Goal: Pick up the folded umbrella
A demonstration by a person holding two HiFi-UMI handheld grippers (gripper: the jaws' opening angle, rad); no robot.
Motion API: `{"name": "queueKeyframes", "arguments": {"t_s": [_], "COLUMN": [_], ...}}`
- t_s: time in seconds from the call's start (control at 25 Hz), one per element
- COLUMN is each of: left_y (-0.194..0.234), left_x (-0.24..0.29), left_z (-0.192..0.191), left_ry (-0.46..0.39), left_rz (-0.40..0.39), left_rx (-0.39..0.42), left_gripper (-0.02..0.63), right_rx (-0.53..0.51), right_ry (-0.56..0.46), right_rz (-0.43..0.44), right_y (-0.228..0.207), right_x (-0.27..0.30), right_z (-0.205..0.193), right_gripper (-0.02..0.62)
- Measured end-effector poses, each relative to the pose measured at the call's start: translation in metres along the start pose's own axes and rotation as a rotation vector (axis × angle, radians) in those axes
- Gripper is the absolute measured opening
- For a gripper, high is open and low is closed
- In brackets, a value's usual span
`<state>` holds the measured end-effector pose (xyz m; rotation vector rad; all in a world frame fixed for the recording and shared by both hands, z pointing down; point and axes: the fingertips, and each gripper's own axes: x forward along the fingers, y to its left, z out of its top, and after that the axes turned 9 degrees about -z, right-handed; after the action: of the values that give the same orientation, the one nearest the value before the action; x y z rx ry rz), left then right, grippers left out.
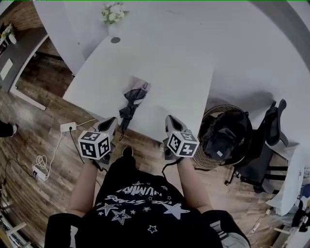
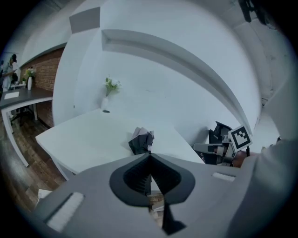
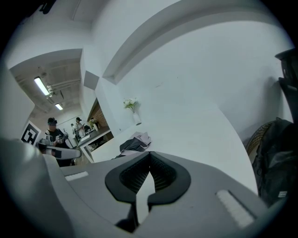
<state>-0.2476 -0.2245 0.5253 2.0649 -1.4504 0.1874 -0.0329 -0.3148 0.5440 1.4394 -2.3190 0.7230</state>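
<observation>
Two grippers here, one per hand. Left gripper (image 2: 149, 156) clamped fully shut, tips together, nothing pinched. Right gripper (image 3: 150, 153) same deal: closed at the tips, empty. Both hanging just off the near edge of the worktop (image 1: 169, 72), tilted down a bit, touching nothing.

Only one umbrella (image 1: 131, 104) to count. Folded, dark with a paler grey bit at the far end, lying flat on the worktop close to the near edge. Ahead of and between the two grippers, somewhat nearer the left one. Not held, not touched.

Otherwise on the worktop: one white vase of pale flowers (image 1: 112, 14) way at the back, plus one small dark round thing (image 1: 115, 40) just in front of it, no idea what.

Plain white surface against a white wall. Wood plank floor (image 1: 29, 111) underneath, with one white power strip (image 1: 68, 127) and a coiled cable (image 1: 41, 162) off to the left. One round wicker basket (image 1: 206, 162) with a black bag (image 1: 225, 133) on the right, and one dark office chair (image 1: 271, 131) beyond. One grey desk (image 1: 19, 53) and a bit of brick wall (image 1: 22, 17) far left. Two people (image 3: 56, 135) way off in the right gripper view, too small for detail.
</observation>
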Motion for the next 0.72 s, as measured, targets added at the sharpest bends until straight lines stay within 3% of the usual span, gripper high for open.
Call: {"name": "queueKeyframes", "arguments": {"t_s": [0.12,0.16,0.24,0.44,0.72], "left_y": [0.007,0.008,0.007,0.005,0.029], "left_x": [0.022,0.029,0.044,0.076,0.110], "left_z": [0.002,0.002,0.001,-0.008,-0.015], "left_ry": [0.054,0.076,0.123,0.224,0.311], "left_rz": [-0.038,-0.056,-0.096,-0.152,-0.098], "left_rx": [-0.002,-0.001,-0.001,-0.026,-0.052], "left_gripper": [0.005,0.034,0.162,0.335,0.388], "right_rx": [0.023,0.031,0.041,0.075,0.112], "right_ry": [0.004,0.006,0.010,0.009,0.015], "right_rz": [-0.048,-0.062,-0.089,-0.149,-0.201], "right_y": [-0.009,-0.012,-0.019,-0.033,-0.043], "right_x": [0.007,0.008,0.010,0.013,0.021], "right_z": [0.003,0.004,0.005,0.010,0.011], "right_gripper": [0.017,0.017,0.017,0.017,0.017]}}
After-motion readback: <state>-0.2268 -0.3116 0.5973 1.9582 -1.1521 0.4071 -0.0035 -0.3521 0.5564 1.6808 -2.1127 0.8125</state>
